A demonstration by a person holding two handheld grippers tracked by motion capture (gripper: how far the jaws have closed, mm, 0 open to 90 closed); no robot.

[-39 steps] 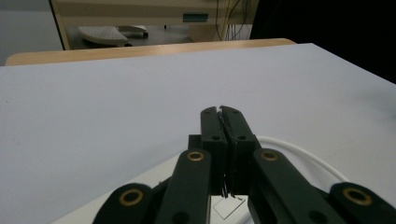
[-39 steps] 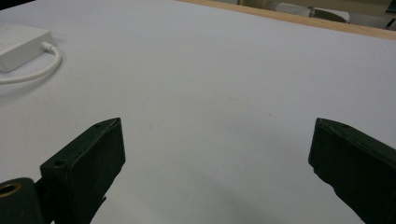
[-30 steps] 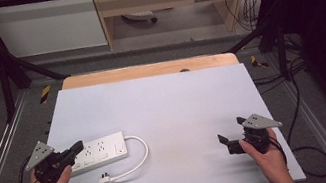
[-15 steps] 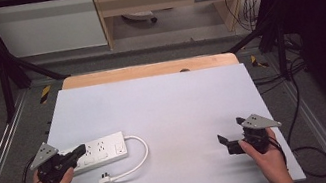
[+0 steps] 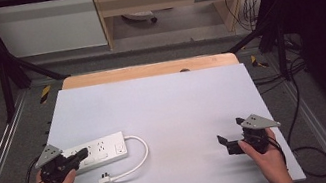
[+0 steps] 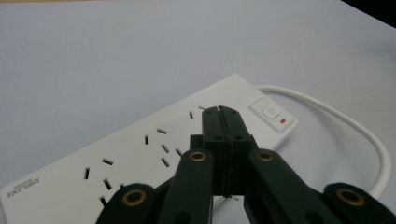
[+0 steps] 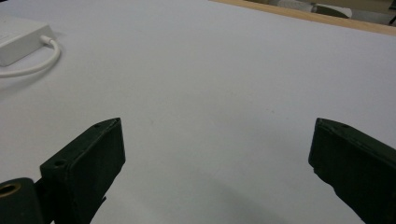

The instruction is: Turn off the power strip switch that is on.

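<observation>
Left gripper (image 6: 219, 108), jaws pressed together with nothing between them, hovers over the white power strip (image 5: 96, 152) at lower left of the high view. The strip's long axis runs left-right, switch end toward center. Right gripper (image 5: 233, 141) sits wide open, well apart. The strip's label is too blurry to read.
</observation>
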